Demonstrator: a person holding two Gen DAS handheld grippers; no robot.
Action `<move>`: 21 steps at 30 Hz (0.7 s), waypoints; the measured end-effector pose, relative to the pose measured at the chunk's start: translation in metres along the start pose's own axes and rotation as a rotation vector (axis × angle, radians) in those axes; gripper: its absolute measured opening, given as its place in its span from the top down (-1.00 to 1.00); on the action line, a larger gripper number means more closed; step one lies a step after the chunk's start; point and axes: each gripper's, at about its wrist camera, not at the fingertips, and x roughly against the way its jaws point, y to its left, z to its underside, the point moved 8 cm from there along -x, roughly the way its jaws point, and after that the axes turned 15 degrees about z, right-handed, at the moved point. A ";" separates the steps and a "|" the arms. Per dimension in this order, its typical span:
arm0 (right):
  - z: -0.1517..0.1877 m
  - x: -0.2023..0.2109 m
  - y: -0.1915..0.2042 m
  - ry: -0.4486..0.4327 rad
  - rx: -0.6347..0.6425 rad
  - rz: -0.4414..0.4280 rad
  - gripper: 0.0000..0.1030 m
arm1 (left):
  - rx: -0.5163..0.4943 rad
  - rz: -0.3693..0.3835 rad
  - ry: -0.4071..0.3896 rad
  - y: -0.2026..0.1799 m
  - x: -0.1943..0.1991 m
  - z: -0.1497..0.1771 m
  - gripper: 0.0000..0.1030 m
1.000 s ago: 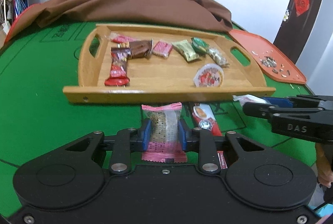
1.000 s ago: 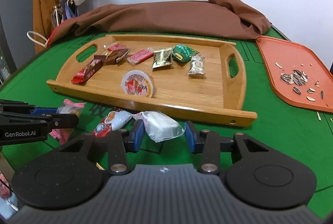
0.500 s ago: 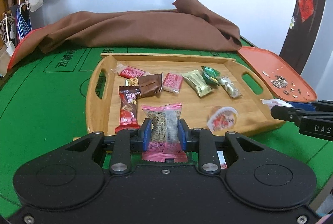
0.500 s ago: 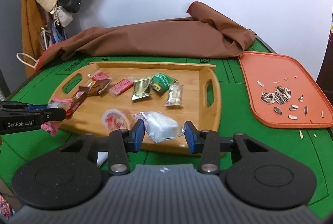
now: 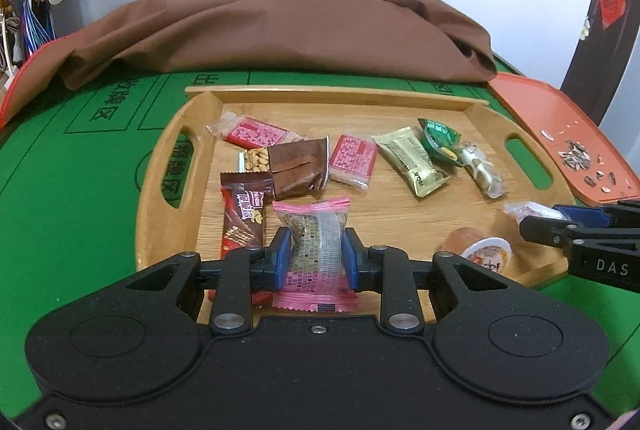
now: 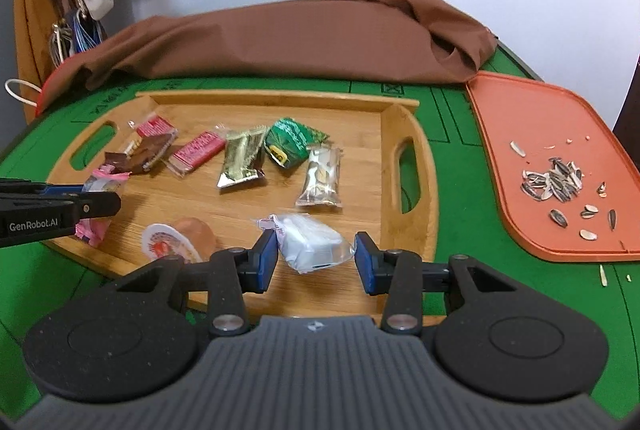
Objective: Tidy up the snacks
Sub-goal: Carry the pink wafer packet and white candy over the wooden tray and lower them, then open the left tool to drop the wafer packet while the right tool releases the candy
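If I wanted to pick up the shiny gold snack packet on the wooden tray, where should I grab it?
Pinch the shiny gold snack packet across its narrow middle, coming down from above. It lies flat on the wooden tray, long and slim, so its two long sides probably suit the fingers best. The green packet touches one side, so go carefully there.

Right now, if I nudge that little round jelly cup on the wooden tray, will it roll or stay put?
The jelly cup lies on its side on the wooden tray, so it would probably roll in a curve. It looks small and light. Its smooth plastic may slip between pads.
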 end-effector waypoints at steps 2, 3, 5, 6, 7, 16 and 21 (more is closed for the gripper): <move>0.001 -0.005 0.000 0.010 -0.003 -0.002 0.11 | 0.000 -0.005 0.005 0.001 -0.005 0.000 0.51; 0.001 -0.008 0.001 0.015 -0.004 -0.003 0.11 | -0.001 -0.008 0.007 0.001 -0.006 0.000 0.51; 0.002 -0.011 0.001 0.022 -0.004 -0.003 0.11 | -0.003 -0.011 0.008 0.001 -0.009 0.000 0.50; 0.002 -0.012 0.001 0.023 -0.004 -0.004 0.11 | -0.005 -0.013 0.007 0.001 -0.009 0.000 0.50; 0.002 -0.013 0.000 0.024 -0.003 -0.004 0.11 | -0.006 -0.016 0.006 0.001 -0.010 -0.001 0.50; 0.002 -0.017 0.001 0.025 0.001 -0.004 0.07 | -0.013 -0.041 0.001 0.000 -0.013 -0.003 0.46; 0.002 -0.016 0.002 0.016 0.000 -0.009 -0.15 | -0.037 -0.067 -0.017 -0.003 -0.007 -0.005 0.22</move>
